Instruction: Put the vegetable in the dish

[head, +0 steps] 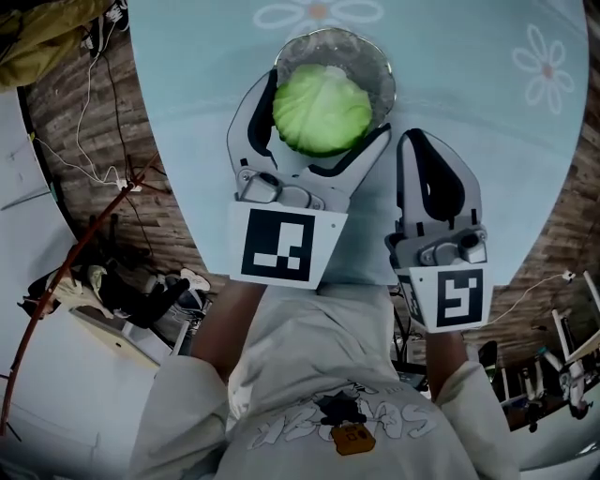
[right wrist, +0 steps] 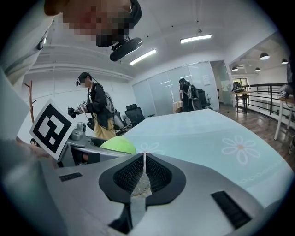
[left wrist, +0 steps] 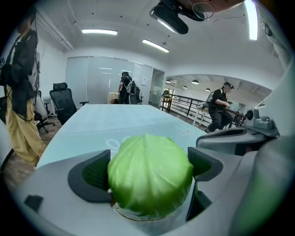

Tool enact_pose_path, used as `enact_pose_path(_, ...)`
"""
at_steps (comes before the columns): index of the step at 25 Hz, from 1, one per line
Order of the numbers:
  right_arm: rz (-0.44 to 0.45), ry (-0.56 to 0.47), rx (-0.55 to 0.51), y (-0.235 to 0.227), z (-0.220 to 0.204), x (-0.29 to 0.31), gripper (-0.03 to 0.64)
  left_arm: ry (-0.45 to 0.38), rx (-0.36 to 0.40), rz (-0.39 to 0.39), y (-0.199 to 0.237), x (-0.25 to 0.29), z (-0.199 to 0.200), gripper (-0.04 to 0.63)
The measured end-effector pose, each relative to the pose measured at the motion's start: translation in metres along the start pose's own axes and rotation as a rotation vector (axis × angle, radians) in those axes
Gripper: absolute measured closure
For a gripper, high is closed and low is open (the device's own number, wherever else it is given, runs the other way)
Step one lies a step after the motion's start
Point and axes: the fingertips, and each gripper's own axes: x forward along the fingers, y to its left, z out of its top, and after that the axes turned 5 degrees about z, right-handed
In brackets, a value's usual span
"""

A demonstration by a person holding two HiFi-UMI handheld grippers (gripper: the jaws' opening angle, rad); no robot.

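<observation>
Closest under the head camera is the person's grey sweatshirt (head: 309,356), with one chest print (head: 342,427) whose outlined letters run upside down to me; I cannot read them with any certainty. Past it I count two marker cubes, one per gripper, at left (head: 278,244) and right (head: 459,298). Each shows a black-and-white square pattern and no lettering.

On the left gripper (head: 327,106) the fingers (left wrist: 94,175) are clamped on the one round pale-green cabbage (left wrist: 150,177), a dark pad pressed against each side. That cabbage sits in the single clear glass dish (head: 380,70), whose rim shows just under it in the left gripper view.

Just beside it, the right gripper (right wrist: 144,166) hangs over the pale blue-green surface (head: 469,122), its fingers closed on each other and empty. I count two white daisy prints on that surface in the head view, one beyond the dish (head: 319,11) and one far right (head: 544,61).
</observation>
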Motion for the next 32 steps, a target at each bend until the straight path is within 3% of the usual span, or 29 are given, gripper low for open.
enact_pose_path(15,0.007,0.022,0.059,-0.018,-0.016,0.017,0.583,0.062,0.058,0.026,0.002,0.045,-0.014,0.063)
enact_pose_path(32,0.005,0.028,0.104,-0.036,-0.043,0.027,0.583,0.201,0.244,0.079,-0.005,0.078,-0.051,0.063)
